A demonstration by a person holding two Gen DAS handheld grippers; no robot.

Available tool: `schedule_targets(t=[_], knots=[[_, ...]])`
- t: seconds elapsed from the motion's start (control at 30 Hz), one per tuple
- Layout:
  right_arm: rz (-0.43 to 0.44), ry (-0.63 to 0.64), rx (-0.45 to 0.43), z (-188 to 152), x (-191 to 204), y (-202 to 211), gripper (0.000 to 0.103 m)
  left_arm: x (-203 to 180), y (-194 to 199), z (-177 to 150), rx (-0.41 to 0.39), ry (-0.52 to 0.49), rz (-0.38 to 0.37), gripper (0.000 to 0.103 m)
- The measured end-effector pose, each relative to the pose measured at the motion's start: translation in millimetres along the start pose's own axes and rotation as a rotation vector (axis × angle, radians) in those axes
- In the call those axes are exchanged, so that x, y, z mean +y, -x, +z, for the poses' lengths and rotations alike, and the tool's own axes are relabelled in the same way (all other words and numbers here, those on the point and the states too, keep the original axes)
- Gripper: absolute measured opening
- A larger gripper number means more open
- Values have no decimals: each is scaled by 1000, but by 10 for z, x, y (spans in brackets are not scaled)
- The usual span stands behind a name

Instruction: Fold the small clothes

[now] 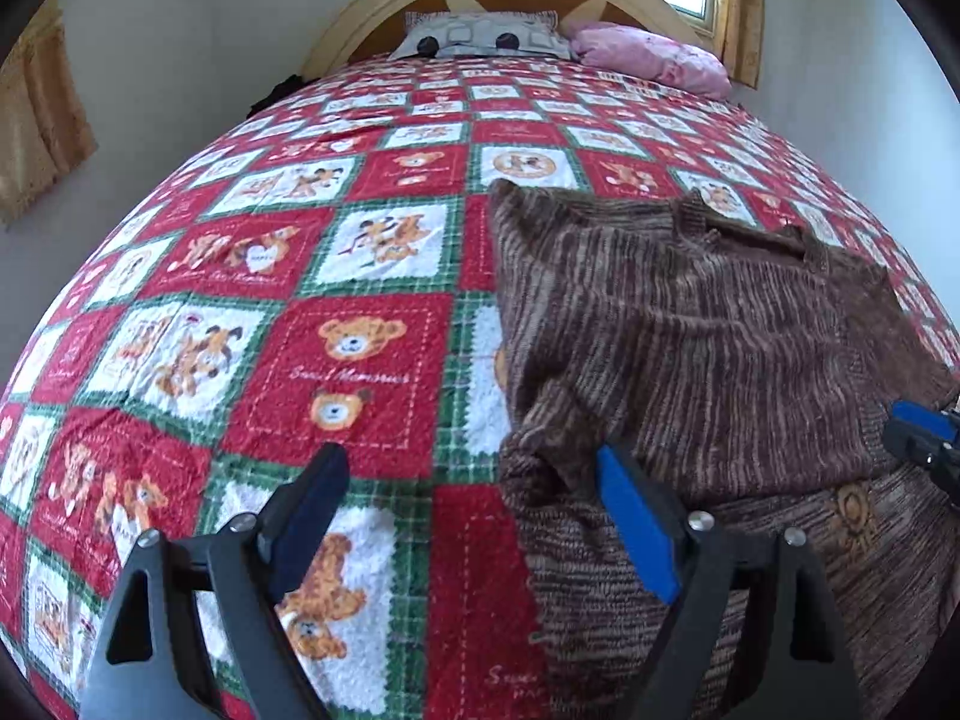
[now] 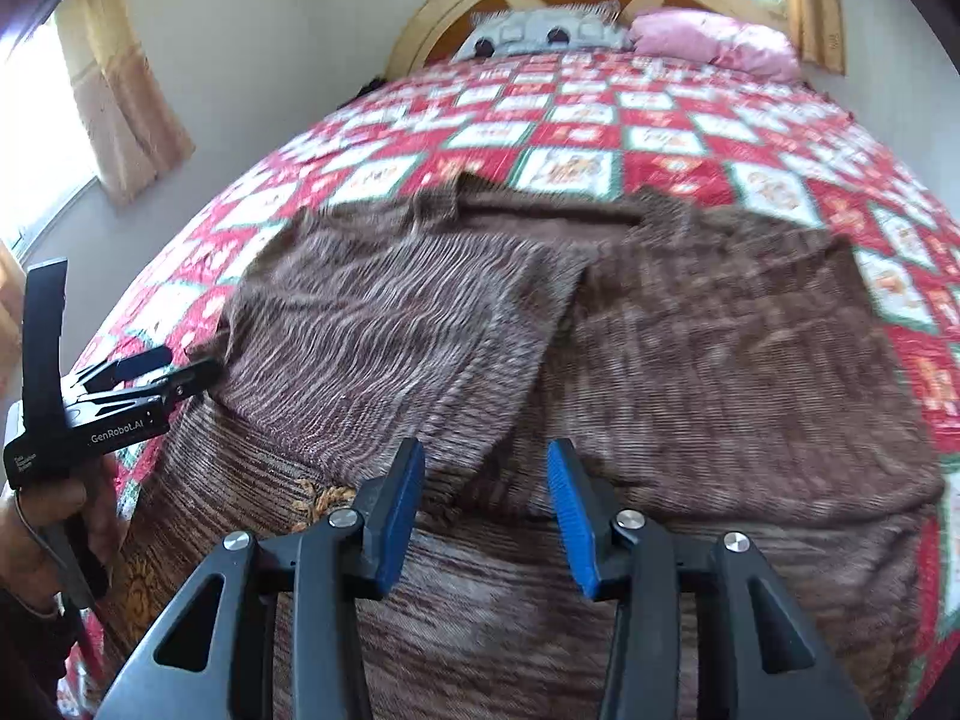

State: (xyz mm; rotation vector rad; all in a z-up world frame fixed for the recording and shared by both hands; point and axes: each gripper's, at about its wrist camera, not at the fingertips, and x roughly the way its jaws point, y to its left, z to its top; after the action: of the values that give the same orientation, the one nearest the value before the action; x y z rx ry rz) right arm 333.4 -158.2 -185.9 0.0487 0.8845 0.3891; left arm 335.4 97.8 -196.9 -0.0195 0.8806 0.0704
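Sweater (image 2: 540, 324) lies mid-frame on the quilt (image 1: 336, 360), both sleeves folded in. My left gripper (image 1: 474, 516) gapes empty at its left edge; my right gripper (image 2: 486, 510) hovers half-spread, holding nothing. Next, I judge: pinch the near hem and fold upward.

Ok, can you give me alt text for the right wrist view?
A brown knitted sweater lies on a red teddy-bear quilt, both sides folded inward to meet near the middle. The right claw hovers open over its lower part; the left claw is open at its left edge. Pillows sit by the headboard.
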Motion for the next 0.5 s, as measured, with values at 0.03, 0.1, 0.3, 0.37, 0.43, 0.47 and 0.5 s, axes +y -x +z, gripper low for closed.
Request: schedule_targets(t=[0.03, 0.1, 0.3, 0.37, 0.43, 0.47, 0.5], knots=[[-28, 13, 5, -22, -2, 8, 44, 0, -4, -19, 1, 2, 4, 90], [-67, 44, 38, -74, -4, -59, 44, -12, 8, -60, -6, 8, 5, 91], [-70, 57, 23, -186, -14, 137, 45, -61, 220, -190, -12, 21, -3, 90], [-87, 71, 12, -245, -30, 213, 46, -73, 282, -250, -16, 24, -14, 90], [-101, 63, 24, -337, -81, 270, 50, -97, 301, -326, -4, 26, -32, 91], [-108, 57, 27, -367, -113, 277, 51, -118, 299, -360, 2, 23, -34, 90], [-112, 58, 18, -391, -136, 297, 51, -138, 295, -387, 6, 18, -33, 90]])
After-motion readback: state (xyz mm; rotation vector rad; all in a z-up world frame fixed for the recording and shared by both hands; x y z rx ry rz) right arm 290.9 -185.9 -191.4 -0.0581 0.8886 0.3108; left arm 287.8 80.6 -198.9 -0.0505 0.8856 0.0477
